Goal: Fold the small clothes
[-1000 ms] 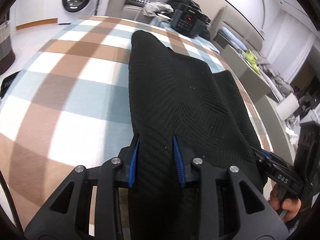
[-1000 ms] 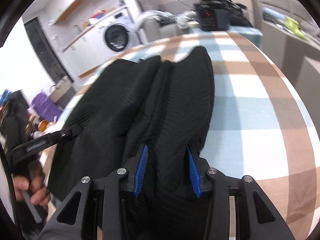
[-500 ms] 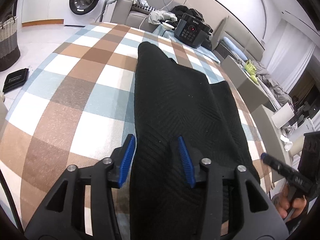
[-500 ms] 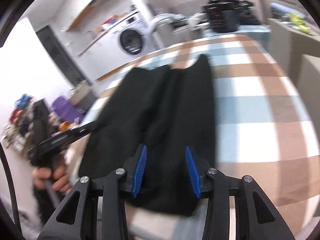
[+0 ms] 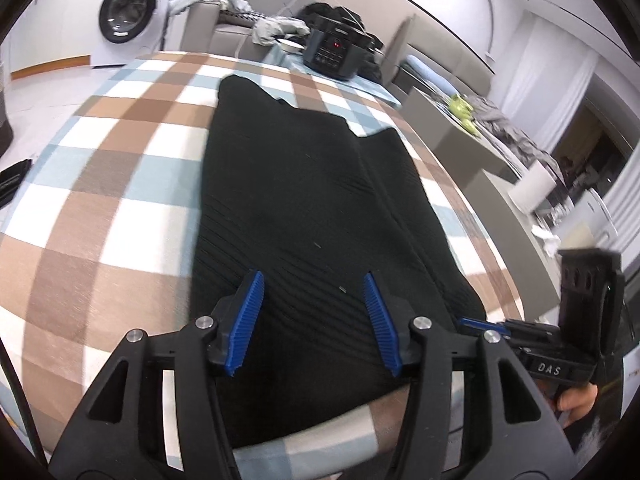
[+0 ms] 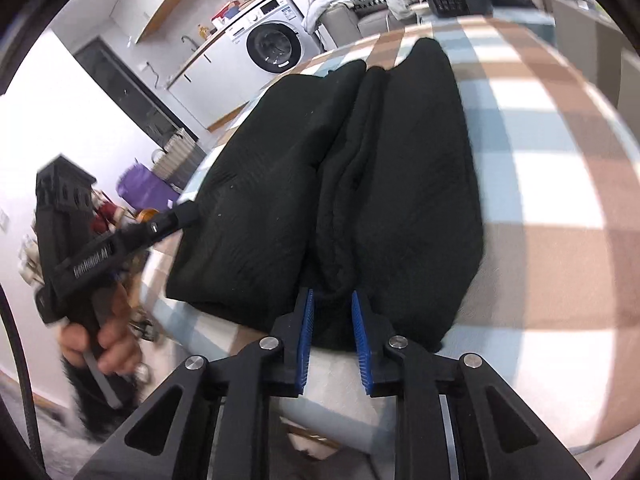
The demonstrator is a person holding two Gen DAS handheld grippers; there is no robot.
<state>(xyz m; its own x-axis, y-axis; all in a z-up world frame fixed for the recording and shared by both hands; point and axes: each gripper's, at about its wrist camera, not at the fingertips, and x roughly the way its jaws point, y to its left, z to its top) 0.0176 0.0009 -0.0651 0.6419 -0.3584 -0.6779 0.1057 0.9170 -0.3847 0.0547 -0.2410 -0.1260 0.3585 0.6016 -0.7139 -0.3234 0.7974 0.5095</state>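
A black garment (image 5: 304,200) lies lengthwise on the checked desk (image 5: 120,184), folded into a long strip with a ridge down its middle. The left tool (image 5: 312,308) hovers over the near hem, its jaws opening; cloth shows between them, but the pads do not press it. The right tool (image 6: 331,330) sits at the near edge, jaws closing around the bunched ridge; whether the pads already bite is hard to make out. The holder's hand (image 6: 100,344) is blurred and partly cut off

Left tongs (image 5: 312,320) opening off garment (image 5: 304,200); right tongs (image 6: 332,334) closing.
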